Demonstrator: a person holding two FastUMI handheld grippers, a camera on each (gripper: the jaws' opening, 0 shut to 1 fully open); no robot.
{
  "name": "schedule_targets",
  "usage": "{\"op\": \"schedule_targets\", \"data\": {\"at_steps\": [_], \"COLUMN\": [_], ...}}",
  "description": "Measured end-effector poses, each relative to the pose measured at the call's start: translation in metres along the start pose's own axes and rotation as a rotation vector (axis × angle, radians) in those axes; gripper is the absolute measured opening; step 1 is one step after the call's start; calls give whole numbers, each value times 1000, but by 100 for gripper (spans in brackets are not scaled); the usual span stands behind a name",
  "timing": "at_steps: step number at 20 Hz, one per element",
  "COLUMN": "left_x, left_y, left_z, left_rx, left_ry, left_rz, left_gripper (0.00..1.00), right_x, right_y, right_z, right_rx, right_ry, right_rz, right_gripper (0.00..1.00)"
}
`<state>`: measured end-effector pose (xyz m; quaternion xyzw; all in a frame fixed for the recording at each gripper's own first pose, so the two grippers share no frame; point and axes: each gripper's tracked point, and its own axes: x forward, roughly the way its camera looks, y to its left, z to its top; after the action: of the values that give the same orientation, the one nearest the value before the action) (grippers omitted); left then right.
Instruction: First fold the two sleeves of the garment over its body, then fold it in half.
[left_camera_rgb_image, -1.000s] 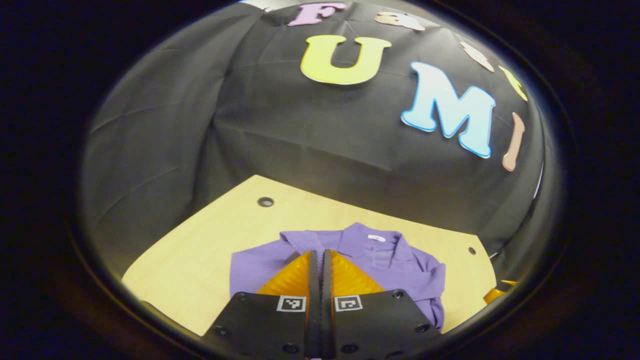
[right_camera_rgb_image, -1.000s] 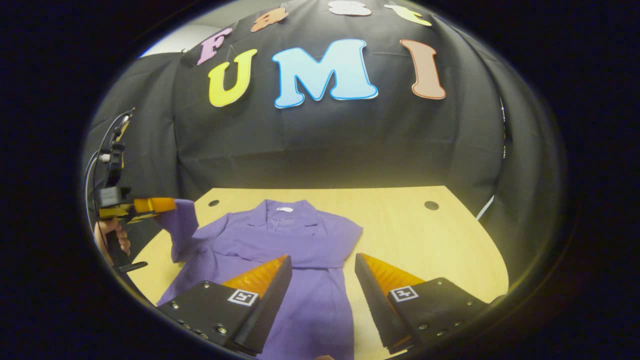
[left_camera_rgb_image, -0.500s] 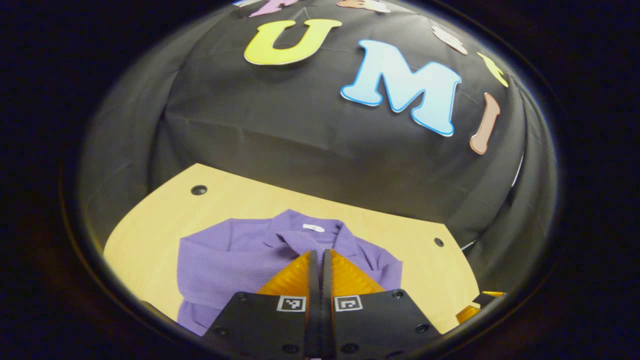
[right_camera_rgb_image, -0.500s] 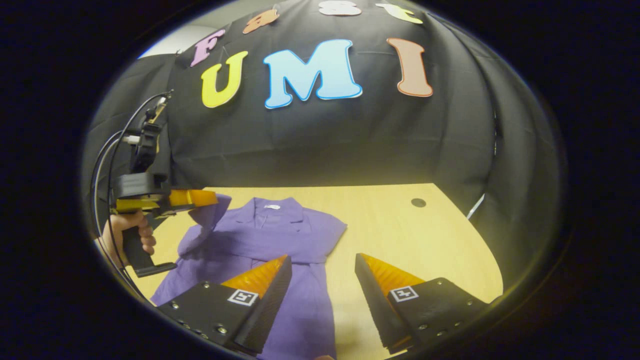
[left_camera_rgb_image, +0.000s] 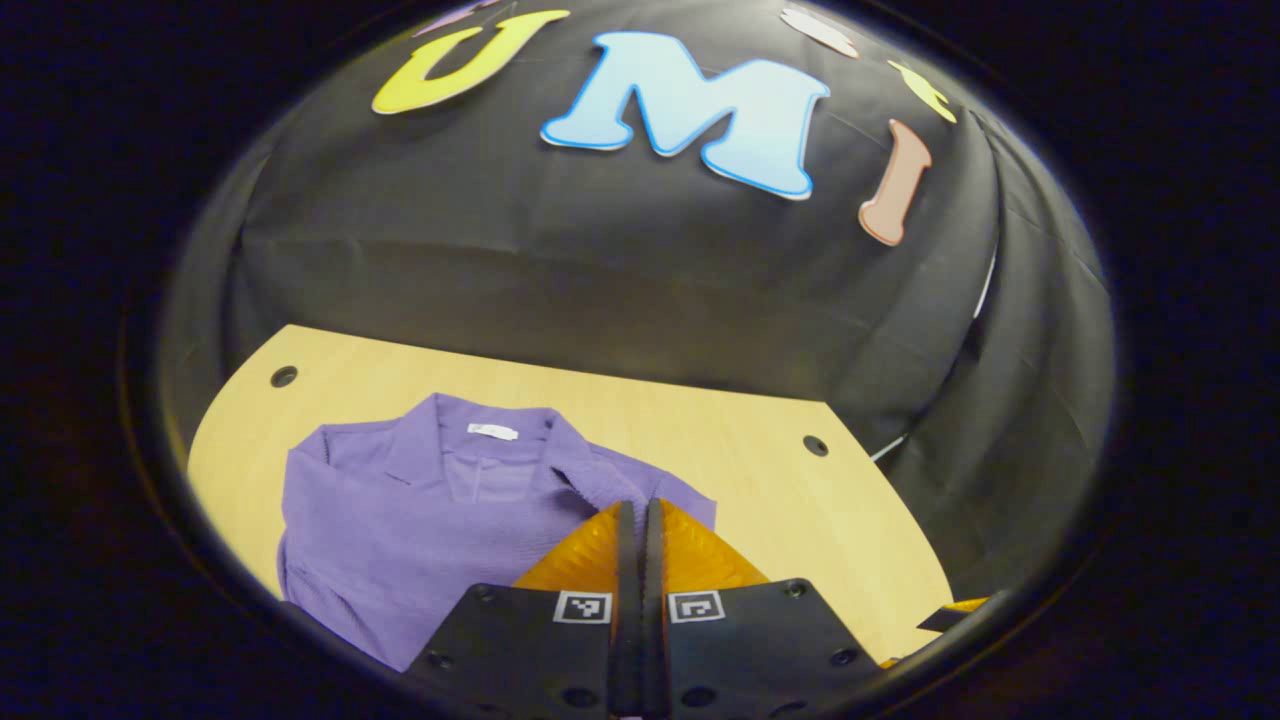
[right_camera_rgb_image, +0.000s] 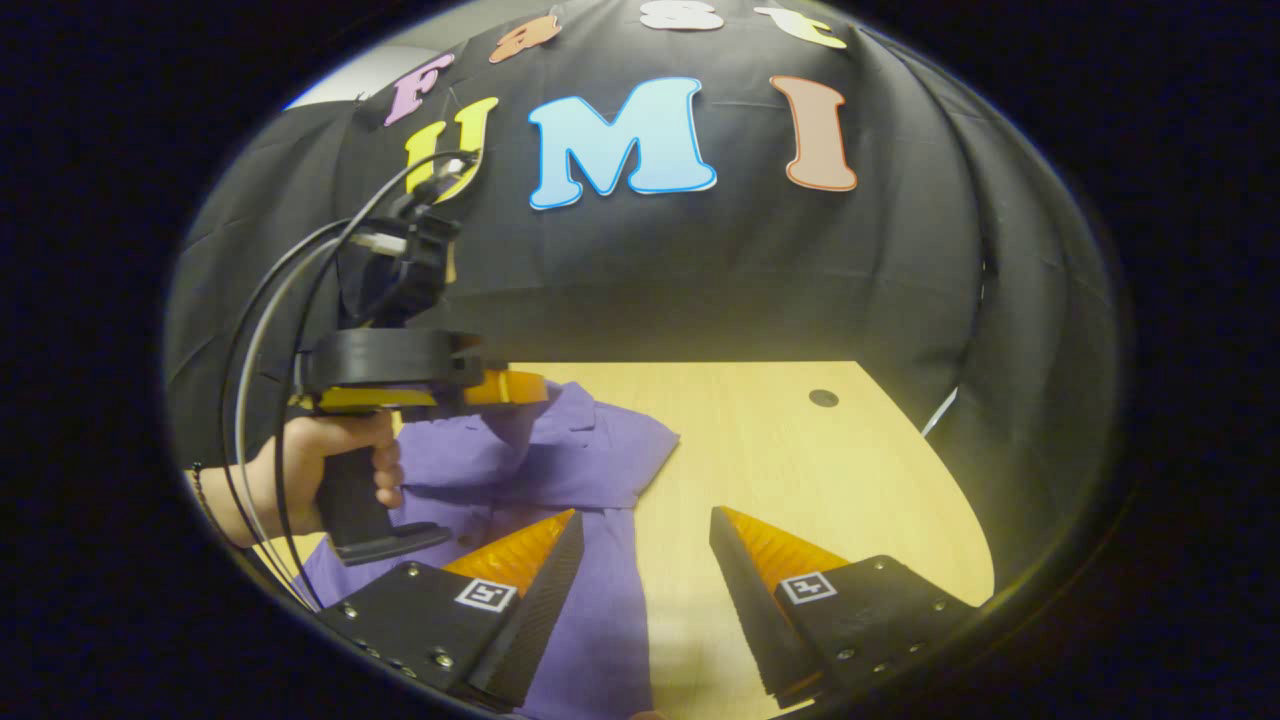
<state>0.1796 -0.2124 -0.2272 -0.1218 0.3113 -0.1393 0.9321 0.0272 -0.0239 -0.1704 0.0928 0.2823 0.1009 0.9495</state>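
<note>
Pale wood counter (left_camera_rgb_image: 780, 490) carries the soft, limp purple garment (left_camera_rgb_image: 400, 520) at lower left. Left gripper (left_camera_rgb_image: 640, 520) is clenched on its sleeve (right_camera_rgb_image: 515, 415); right gripper (right_camera_rgb_image: 645, 545) hangs released. Best gripped at cuffs or hem.

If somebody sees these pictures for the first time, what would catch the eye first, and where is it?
The purple garment stands out first, spread on the pale wooden table at its left part. Next comes the left tongs, held by a hand above the garment, shut on a lifted sleeve in the right gripper view. The right tongs wait open in the foreground.
</note>
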Motion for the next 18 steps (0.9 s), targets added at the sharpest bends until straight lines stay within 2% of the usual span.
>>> {"op": "schedule_targets", "data": {"at_steps": [8, 11, 12, 13, 14, 16, 18], "left_x": [40, 40, 38, 34, 30, 20, 7], "left_y": [-15, -9, -8, -8, -8, -7, -6], "left_z": [-32, -37, -37, -36, -36, -41, -41], "left_rx": [89, 127, 142, 155, 166, 168, 146], "left_ry": [89, 80, 67, 55, 43, 41, 24], "left_rz": [-25, -11, -5, -8, -12, -16, -18], "left_gripper": [7, 10, 8, 19, 21, 42, 58], "right_x": [-5, -6, -7, -7, -9, -12, -16], "right_y": [-6, -5, -5, -4, -3, -2, 0], "right_z": [-7, -6, -7, -7, -7, -9, -8], "right_rx": [-1, -22, -35, -46, -58, -68, -76], "right_ry": [24, 18, 14, 8, -1, -1, -16], "right_rz": [1, 11, 15, 21, 26, 35, 39], "right_gripper": [80, 80, 80, 81, 81, 80, 81]}}
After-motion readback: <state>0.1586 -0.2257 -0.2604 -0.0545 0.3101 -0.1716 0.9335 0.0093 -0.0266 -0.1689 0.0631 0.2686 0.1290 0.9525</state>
